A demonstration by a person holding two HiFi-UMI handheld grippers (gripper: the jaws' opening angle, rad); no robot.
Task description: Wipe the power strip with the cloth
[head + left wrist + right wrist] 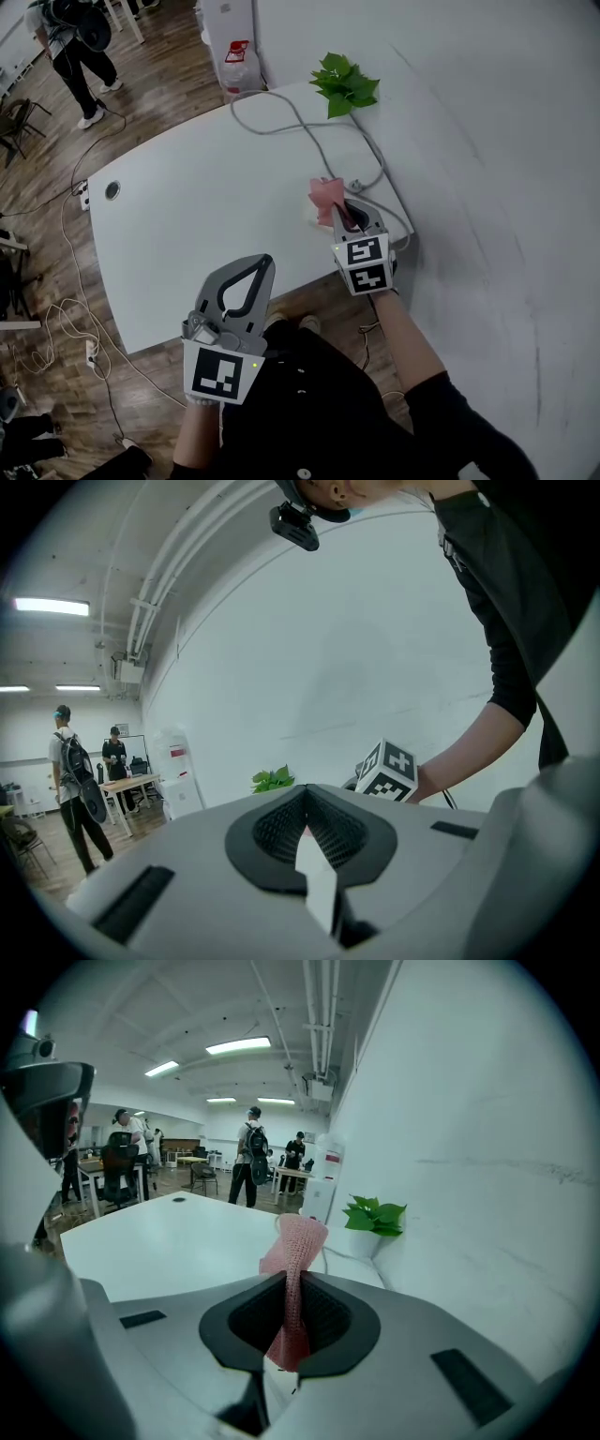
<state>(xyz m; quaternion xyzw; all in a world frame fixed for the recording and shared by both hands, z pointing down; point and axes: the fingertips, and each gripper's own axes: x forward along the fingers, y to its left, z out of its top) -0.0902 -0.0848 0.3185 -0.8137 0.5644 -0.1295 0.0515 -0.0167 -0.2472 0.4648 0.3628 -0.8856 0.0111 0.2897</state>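
My right gripper (341,215) is shut on a pink cloth (326,195), which stands up out of its jaws above the right end of the white table (197,216). In the right gripper view the cloth (298,1241) is pinched between the pads and folds over at the top. A pale corner of the power strip (308,215) peeks out beside the cloth; the rest is hidden under cloth and gripper. A grey cable (309,131) runs from there across the table. My left gripper (263,264) hangs over the table's front edge, shut with nothing in it (305,803).
A small green plant (345,84) stands at the table's far right corner against the white wall (506,141). A round cable hole (112,189) sits at the table's left end. A water dispenser (239,64) and a person (75,47) are beyond the table.
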